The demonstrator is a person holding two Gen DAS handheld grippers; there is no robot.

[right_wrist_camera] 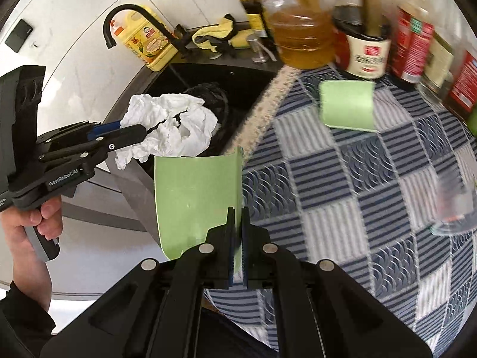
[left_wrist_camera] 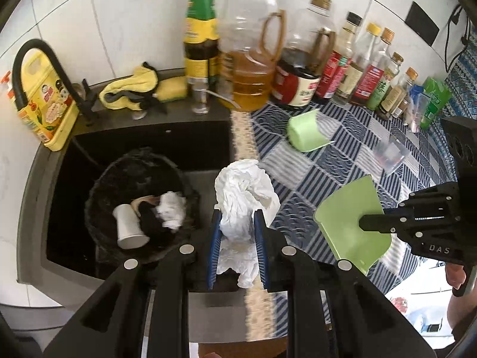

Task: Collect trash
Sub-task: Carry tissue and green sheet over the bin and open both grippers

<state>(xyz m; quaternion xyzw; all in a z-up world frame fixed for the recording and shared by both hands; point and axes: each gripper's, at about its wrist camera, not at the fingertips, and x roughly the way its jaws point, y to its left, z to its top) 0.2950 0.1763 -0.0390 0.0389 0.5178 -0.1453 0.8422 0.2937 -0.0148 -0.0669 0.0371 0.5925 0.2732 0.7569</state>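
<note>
White tiled wall (left_wrist_camera: pixel 119 15) and checked cloth-covered surface (left_wrist_camera: pixel 328 164) are seen, with a black sink (left_wrist_camera: pixel 149 137) set in. A bag-lined bin (left_wrist_camera: pixel 98 185) in the sink holds a paper cup (left_wrist_camera: pixel 128 226). Crumpled tissue (left_wrist_camera: pixel 244 197) is clenched by the left hand-held gripper (left_wrist_camera: pixel 238 223) just beside the bin; a green scrap (right_wrist_camera: pixel 193 197) is pinched by the right hand-held gripper (right_wrist_camera: pixel 238 217).

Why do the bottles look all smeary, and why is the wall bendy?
In the right wrist view the oil jug and the clear cup are streaked by motion blur, while the green sheet in the right gripper stays sharp. In the left wrist view the bottles are sharper; only the small clear cup smears. Both views are fisheye, so the wall's lines curve and the corners go black.
</note>
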